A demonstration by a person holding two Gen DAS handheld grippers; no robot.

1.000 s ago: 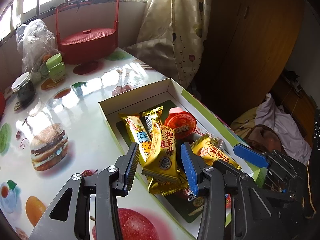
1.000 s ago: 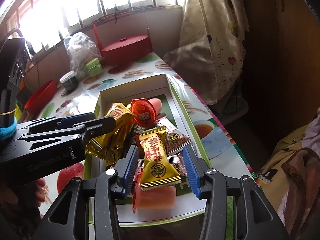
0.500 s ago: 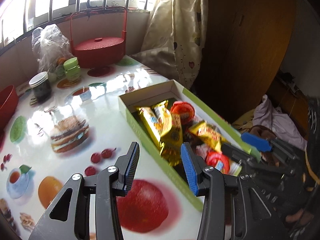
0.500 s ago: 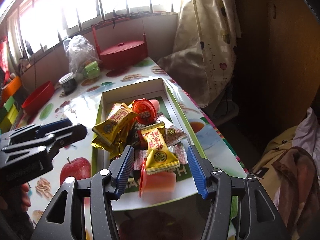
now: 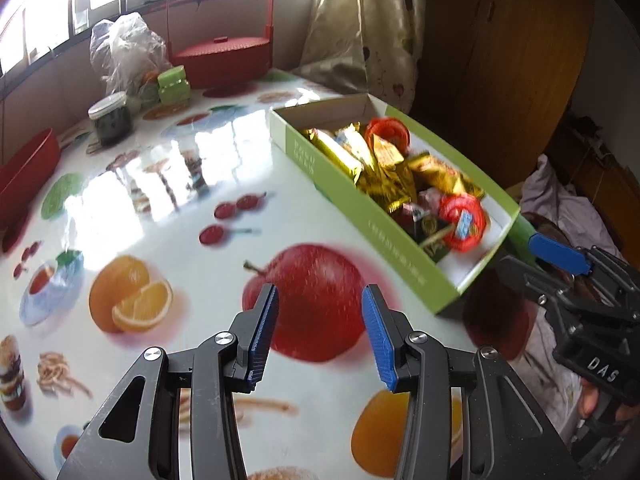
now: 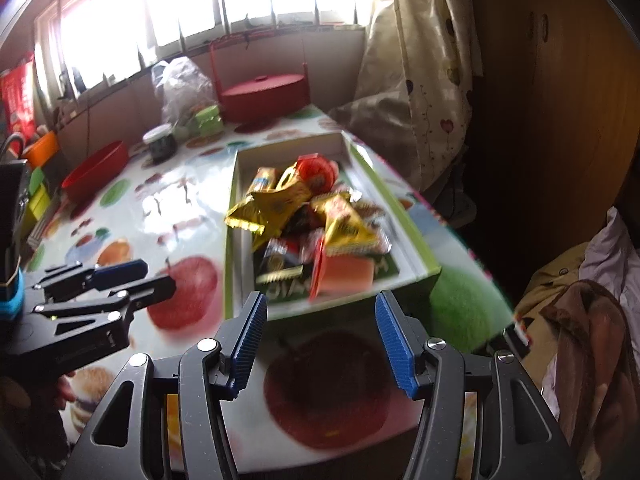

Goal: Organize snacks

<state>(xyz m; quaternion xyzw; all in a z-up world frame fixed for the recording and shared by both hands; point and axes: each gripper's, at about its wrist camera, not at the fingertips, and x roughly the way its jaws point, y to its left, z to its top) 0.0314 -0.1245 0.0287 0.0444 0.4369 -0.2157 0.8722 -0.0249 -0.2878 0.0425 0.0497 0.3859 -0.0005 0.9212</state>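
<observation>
- My left gripper hovers over the fruit-print desk, jaws apart, empty.
- My right gripper, jaws just widened, holds nothing.
- The snacks lie heaped in the green box ahead.

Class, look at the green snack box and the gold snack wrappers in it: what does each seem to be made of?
Green snack box: probably matte printed cardboard, with thin folded walls and a white inside. Gold snack wrappers: apparently shiny metallised foil or film, crinkled and glinting.
</observation>
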